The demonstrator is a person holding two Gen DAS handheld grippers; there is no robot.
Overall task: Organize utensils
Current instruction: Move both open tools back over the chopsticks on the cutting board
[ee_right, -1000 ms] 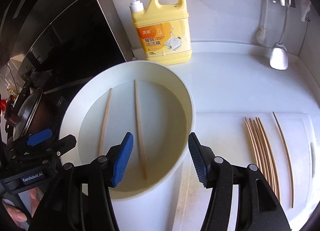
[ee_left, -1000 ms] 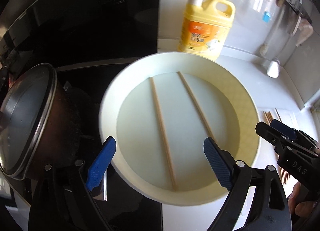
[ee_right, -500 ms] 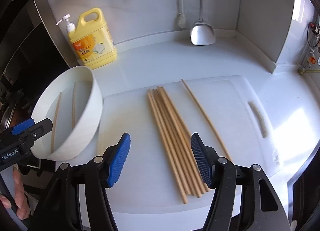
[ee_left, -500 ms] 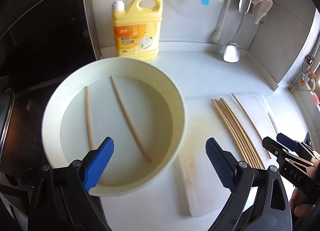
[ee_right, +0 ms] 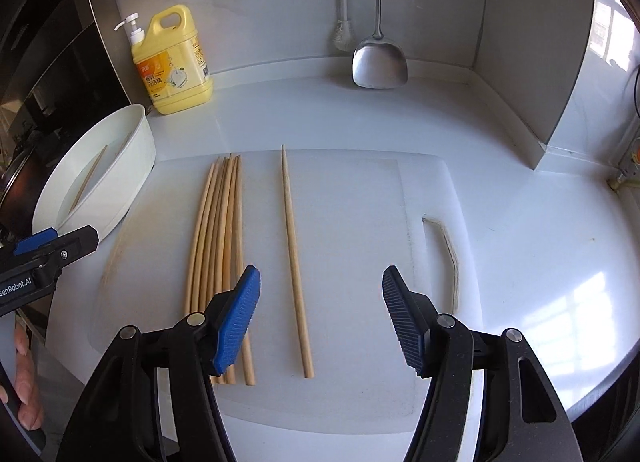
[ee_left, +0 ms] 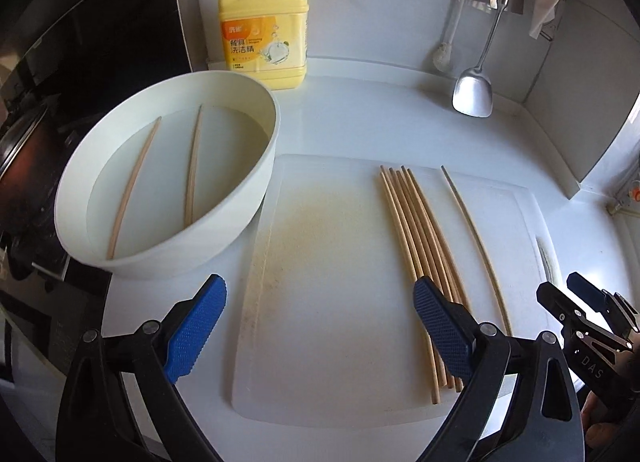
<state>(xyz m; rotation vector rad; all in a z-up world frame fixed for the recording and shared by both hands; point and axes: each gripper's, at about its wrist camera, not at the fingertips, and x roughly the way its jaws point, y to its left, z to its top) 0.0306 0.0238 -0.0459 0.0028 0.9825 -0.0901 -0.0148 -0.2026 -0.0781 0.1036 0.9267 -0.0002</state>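
Note:
A bundle of several wooden chopsticks (ee_left: pixel 420 246) (ee_right: pixel 218 246) lies on a white cutting board (ee_left: pixel 328 282) (ee_right: pixel 352 222). One single chopstick (ee_left: pixel 476 240) (ee_right: pixel 294 258) lies apart to its right. Two more chopsticks (ee_left: pixel 160 178) lie in water in a white bowl (ee_left: pixel 240 202) (ee_right: pixel 120 198) left of the board. My left gripper (ee_left: pixel 320 326) is open and empty above the board's near left part. My right gripper (ee_right: pixel 320 314) is open and empty, above the near end of the single chopstick.
A yellow dish-soap bottle (ee_left: pixel 264 26) (ee_right: pixel 174 62) stands at the back wall. A metal spatula (ee_right: pixel 380 62) (ee_left: pixel 472 94) and a brush hang on the wall. A dark stove with a pot (ee_left: pixel 24 150) is on the left. A wall corner stands at the right.
Both grippers have swung right, from over the bowl to over the cutting board. Both stayed open and empty.

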